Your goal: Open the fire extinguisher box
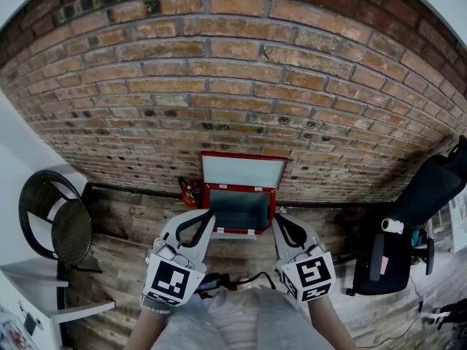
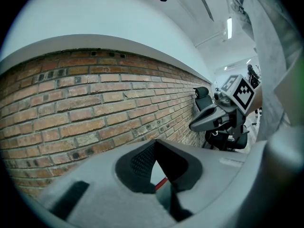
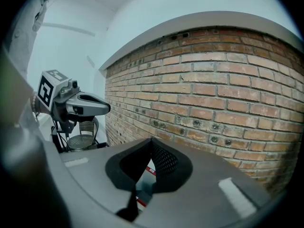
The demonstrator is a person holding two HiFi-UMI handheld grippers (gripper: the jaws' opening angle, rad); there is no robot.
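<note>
Fire extinguisher box (image 1: 241, 208) against brick wall (image 1: 233, 86), round chair (image 1: 55, 217) left, office chair (image 1: 430, 188) right

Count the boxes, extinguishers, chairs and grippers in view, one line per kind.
Boxes: 1, the red box, lid up
Extinguishers: 1, the fire extinguisher
Chairs: 2, the round chair and the office chair
Grippers: 2, the left gripper and the right gripper
Total: 6

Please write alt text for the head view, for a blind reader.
A red fire extinguisher box stands open on the floor against a brick wall, its lid raised. The left gripper and right gripper point at it from close in front, tongs shut and empty.
</note>
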